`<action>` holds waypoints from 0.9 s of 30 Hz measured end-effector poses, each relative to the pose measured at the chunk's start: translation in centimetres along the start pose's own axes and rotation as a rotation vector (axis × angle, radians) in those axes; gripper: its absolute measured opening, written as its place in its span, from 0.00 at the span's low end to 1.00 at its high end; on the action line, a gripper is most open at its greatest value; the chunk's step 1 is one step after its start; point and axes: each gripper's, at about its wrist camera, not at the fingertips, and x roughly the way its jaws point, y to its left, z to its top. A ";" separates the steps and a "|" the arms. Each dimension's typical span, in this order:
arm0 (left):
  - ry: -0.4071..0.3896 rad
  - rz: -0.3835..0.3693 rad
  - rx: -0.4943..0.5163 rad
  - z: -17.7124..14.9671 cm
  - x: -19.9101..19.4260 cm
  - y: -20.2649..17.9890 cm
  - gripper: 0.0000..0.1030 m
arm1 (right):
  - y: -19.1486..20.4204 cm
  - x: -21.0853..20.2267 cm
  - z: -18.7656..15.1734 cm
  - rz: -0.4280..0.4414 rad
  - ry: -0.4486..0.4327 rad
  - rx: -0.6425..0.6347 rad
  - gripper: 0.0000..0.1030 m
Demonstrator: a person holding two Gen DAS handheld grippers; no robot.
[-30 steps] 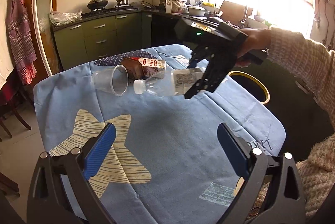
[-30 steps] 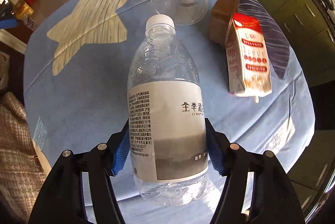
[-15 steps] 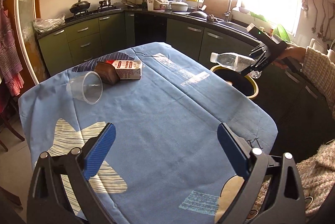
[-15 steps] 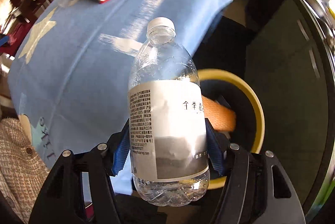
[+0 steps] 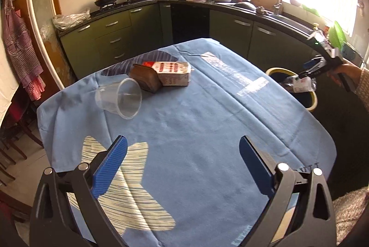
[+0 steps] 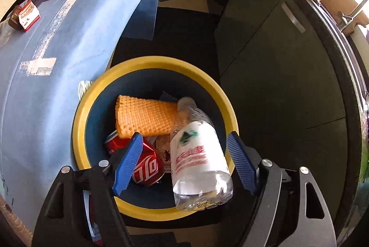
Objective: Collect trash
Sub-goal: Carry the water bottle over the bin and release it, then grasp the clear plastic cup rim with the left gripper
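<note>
Release is under way: right gripper (image 6: 184, 161) jaws are opening, plastic bottle (image 6: 198, 154) loose between them above the bin (image 6: 152, 62); left gripper (image 5: 183, 166) is spread, empty; cup (image 5: 120, 97) is presumably next

We see a blue tablecloth (image 5: 196, 131) with a cream striped star (image 5: 129, 196), a clear cup (image 5: 120, 97), a red-and-white carton (image 5: 173, 72), a yellow-rimmed blue bin (image 6: 92, 108), an orange waffle cloth (image 6: 143, 117), a red can (image 6: 147, 166), and blue ribbed pads (image 5: 110, 166).
</note>
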 end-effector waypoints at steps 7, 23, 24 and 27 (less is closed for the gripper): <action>0.015 0.213 -0.044 3.8 4.3 4.4 0.83 | 3.5 -1.7 0.7 0.054 -0.036 -0.054 0.73; 0.146 0.421 0.025 5.1 11.8 7.7 0.57 | 7.2 -3.2 -0.2 0.162 -0.061 -0.091 0.77; 0.154 0.423 0.031 5.0 12.2 7.7 0.57 | 7.2 -3.1 -0.2 0.169 -0.060 -0.090 0.77; 0.161 0.455 0.064 4.8 13.0 7.3 0.54 | 7.4 -3.1 -0.4 0.177 -0.063 -0.090 0.77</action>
